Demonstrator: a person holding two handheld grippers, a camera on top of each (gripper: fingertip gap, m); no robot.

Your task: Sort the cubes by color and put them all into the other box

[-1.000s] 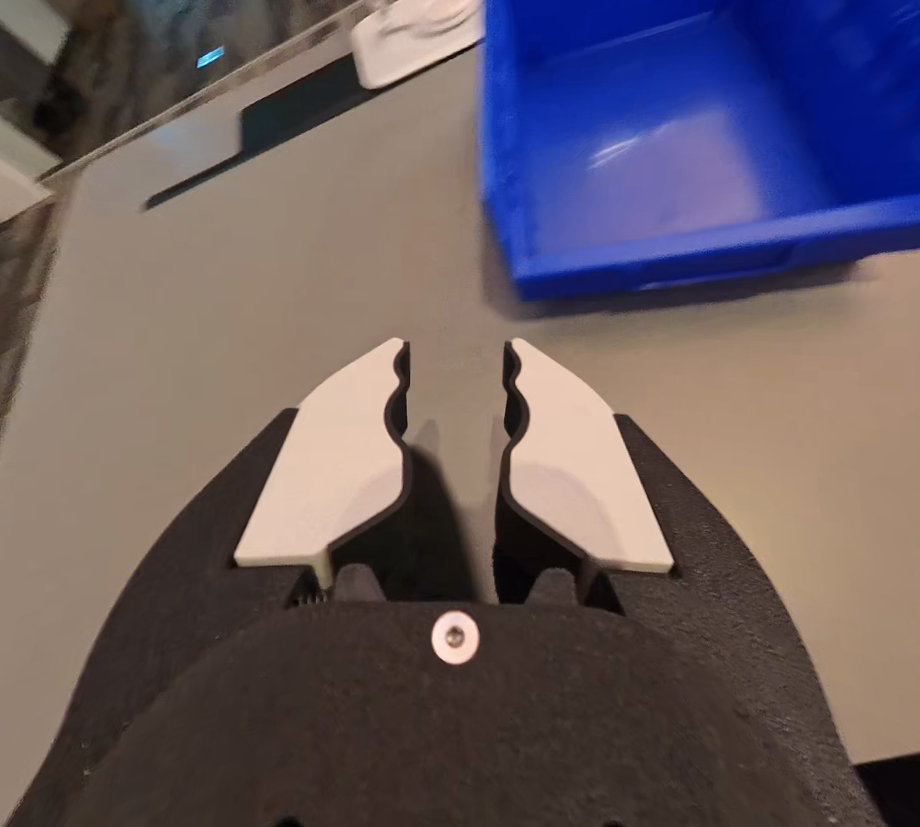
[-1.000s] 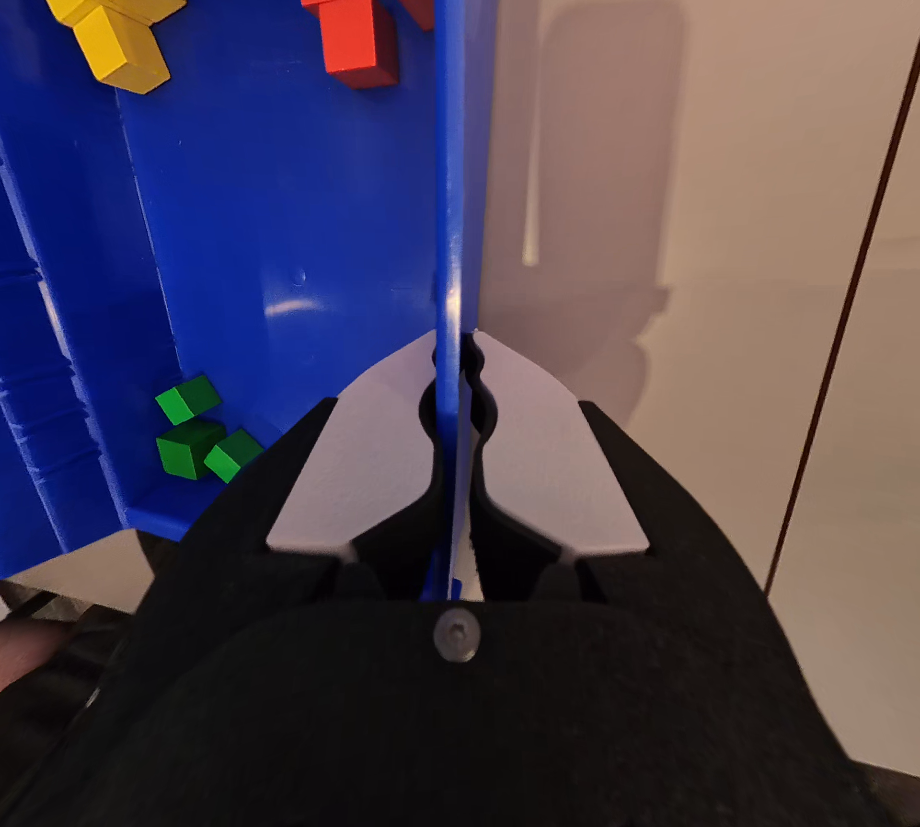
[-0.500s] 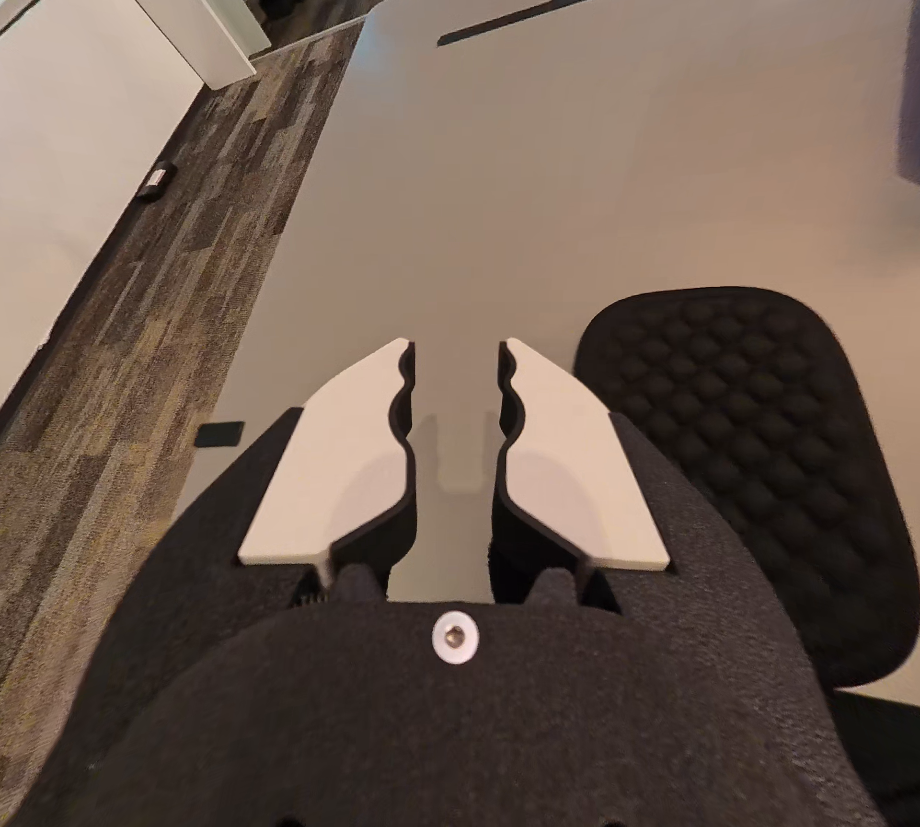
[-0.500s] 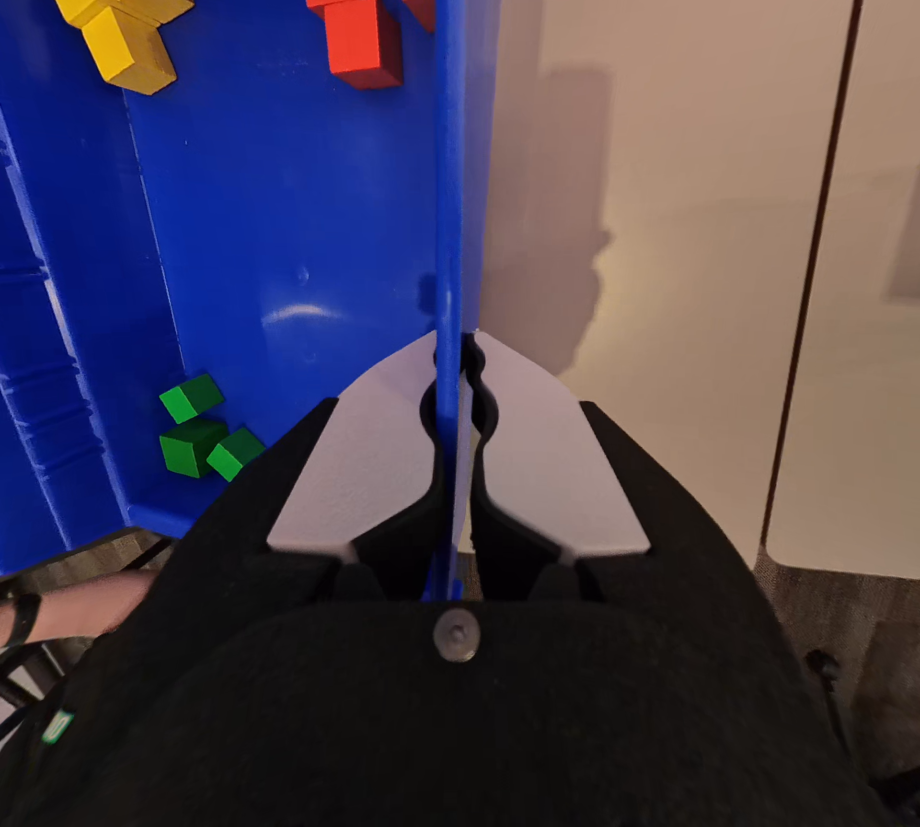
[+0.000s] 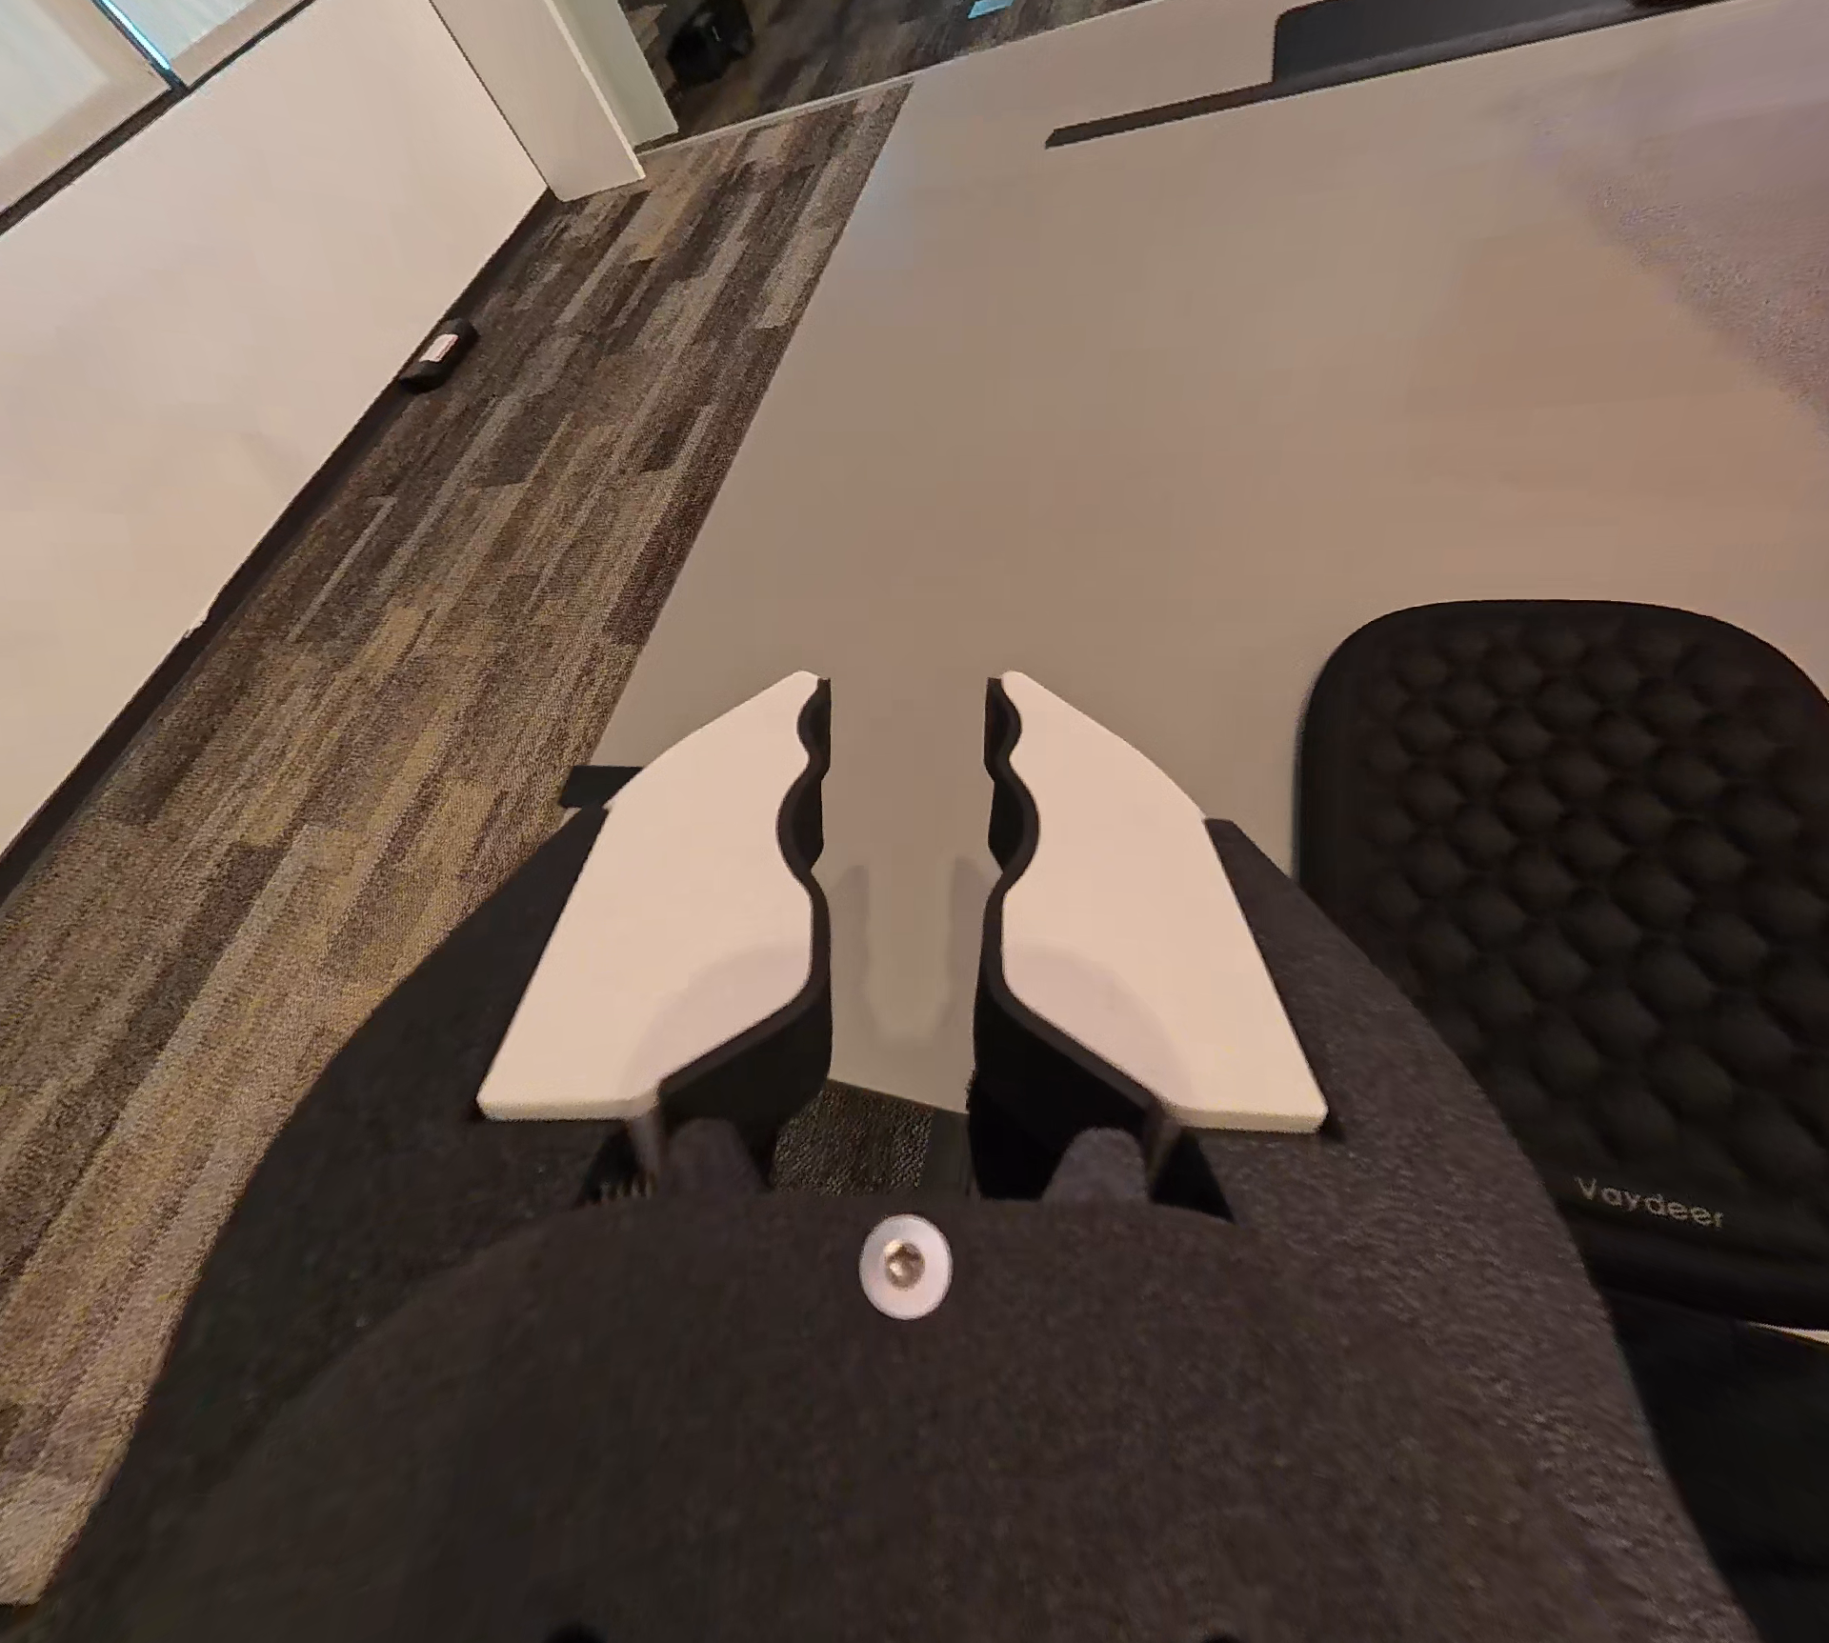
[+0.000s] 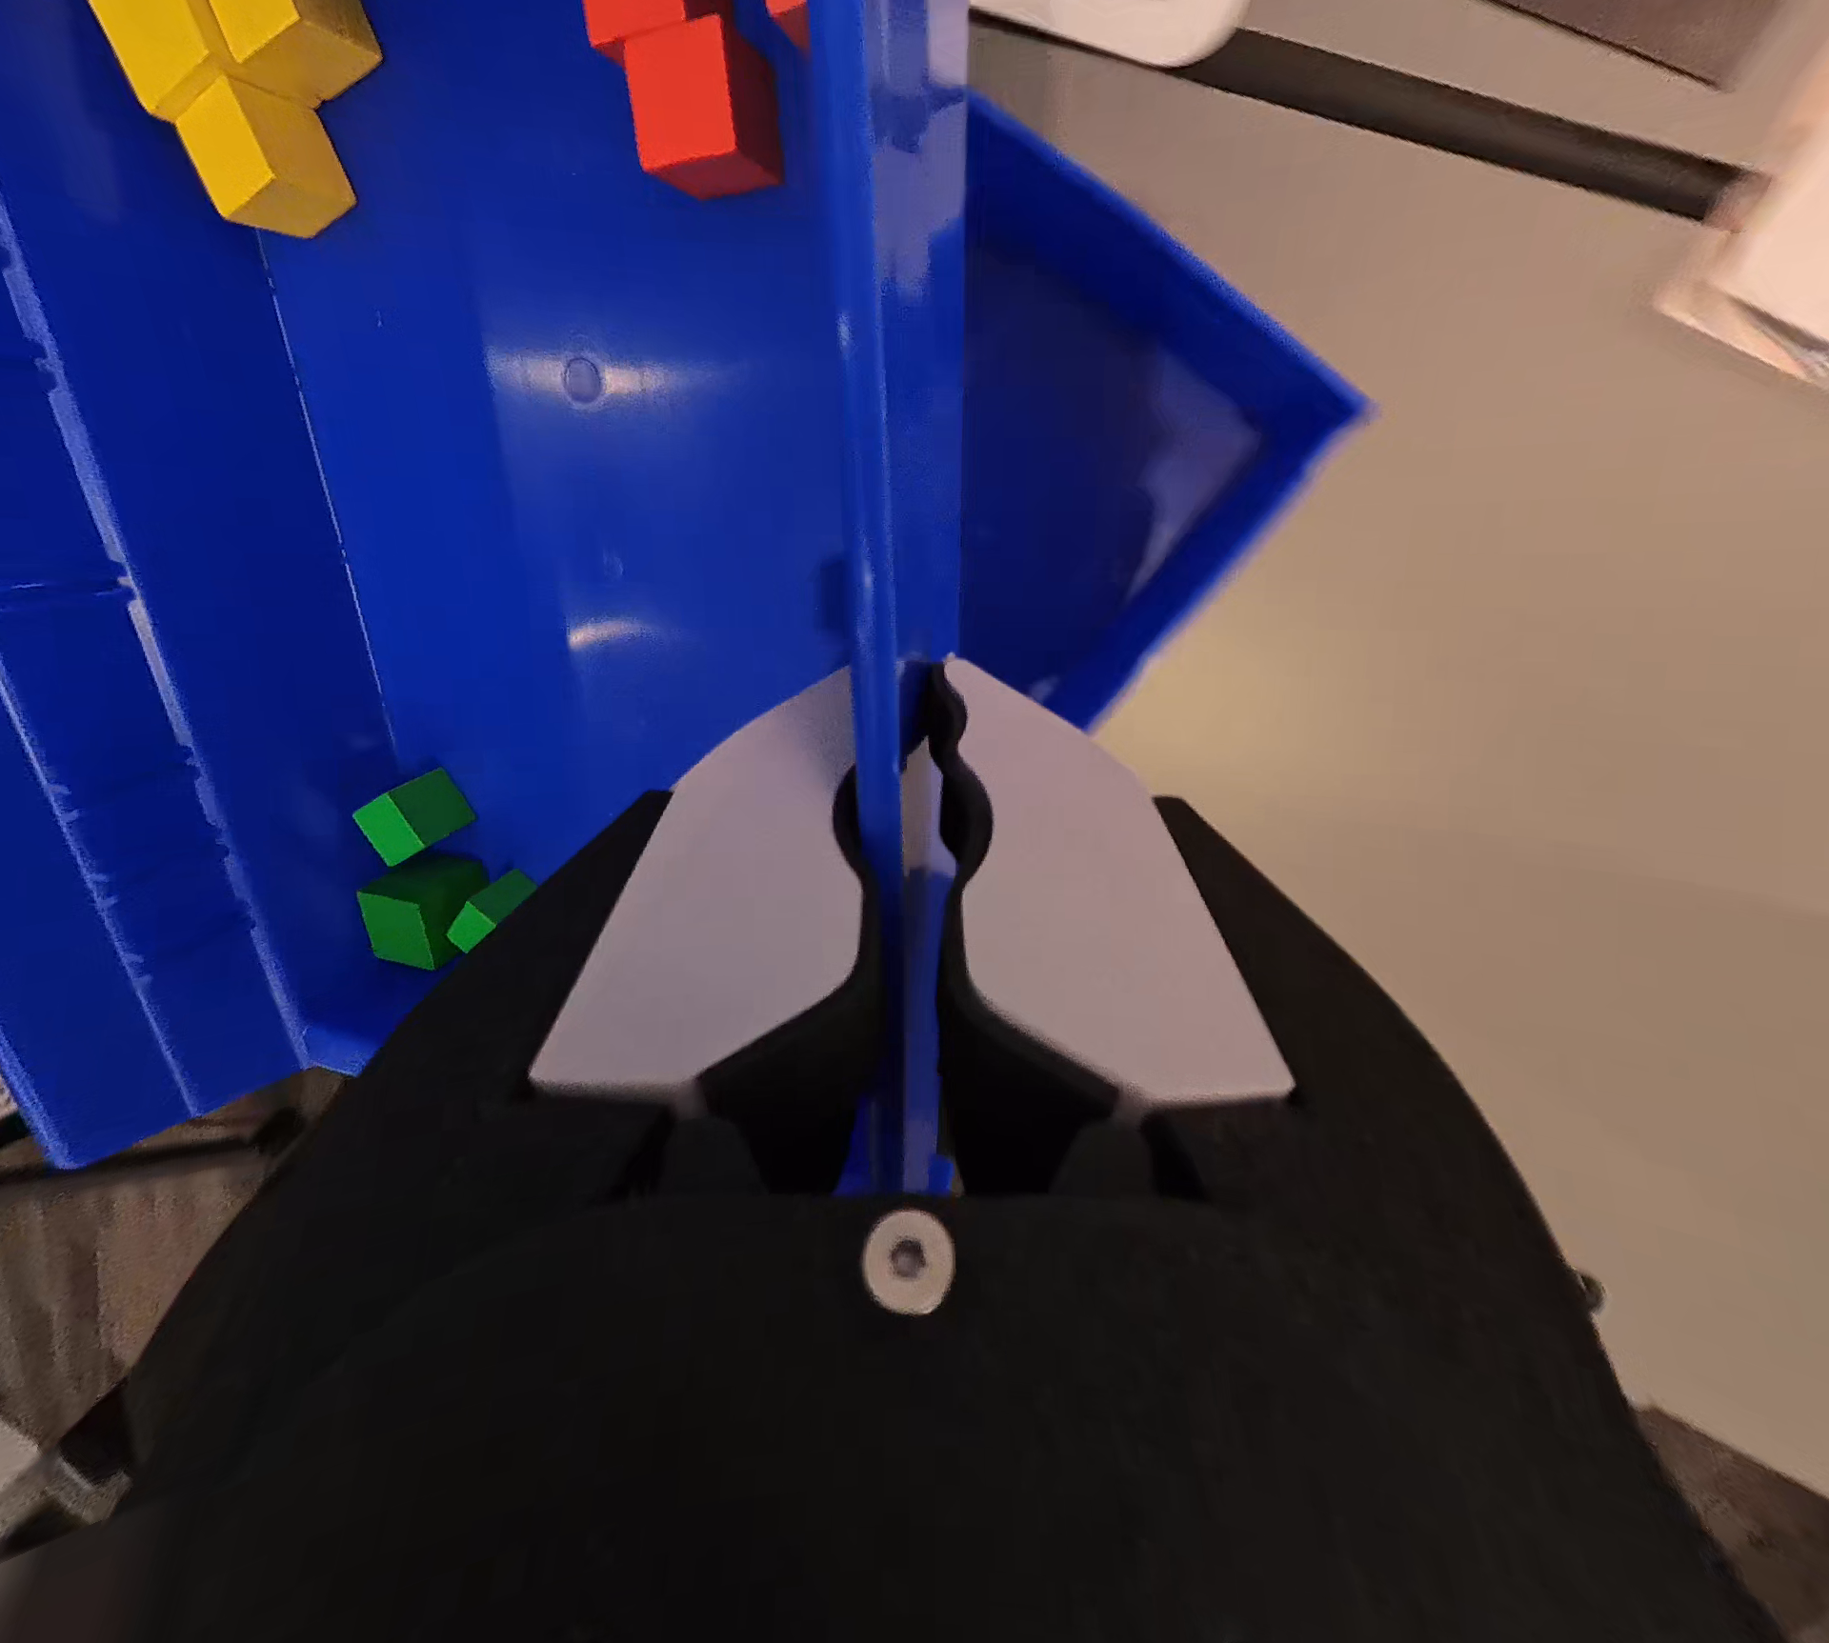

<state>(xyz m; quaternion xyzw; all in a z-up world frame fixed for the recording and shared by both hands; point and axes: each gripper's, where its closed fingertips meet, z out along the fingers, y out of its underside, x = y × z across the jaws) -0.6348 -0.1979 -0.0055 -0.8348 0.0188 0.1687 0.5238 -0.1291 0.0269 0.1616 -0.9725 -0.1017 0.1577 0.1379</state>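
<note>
Cubes grouped, box in the air

Sorting looks finished: inside the blue box (image 6: pixel 445 457) the yellow cubes (image 6: pixel 233 62) sit bunched in one far corner, the red cubes (image 6: pixel 683 42) cluster against the wall at the other far side, and the green cubes (image 6: pixel 421 868) huddle in a near corner, each colour well apart from the others. The right gripper (image 6: pixel 896 685) is clamped on that box's side wall, one finger inside and one outside, and the box seems lifted off the table (image 6: pixel 1485 705), since carpet shows beneath its near edge. A second blue box (image 6: pixel 1188 448) lies just beyond, partly hidden behind the held wall; I cannot tell what it holds.

The left gripper (image 5: pixel 906 685) hangs with its fingers apart and nothing between them, over the table's near corner beside a black textured pad (image 5: pixel 1584 903), away from both boxes.

My guess is the step in hand is carrying the box across. Next comes tipping it gently over the second box, so the three groups slide in without mixing; a one-wall grip could let it swing.
</note>
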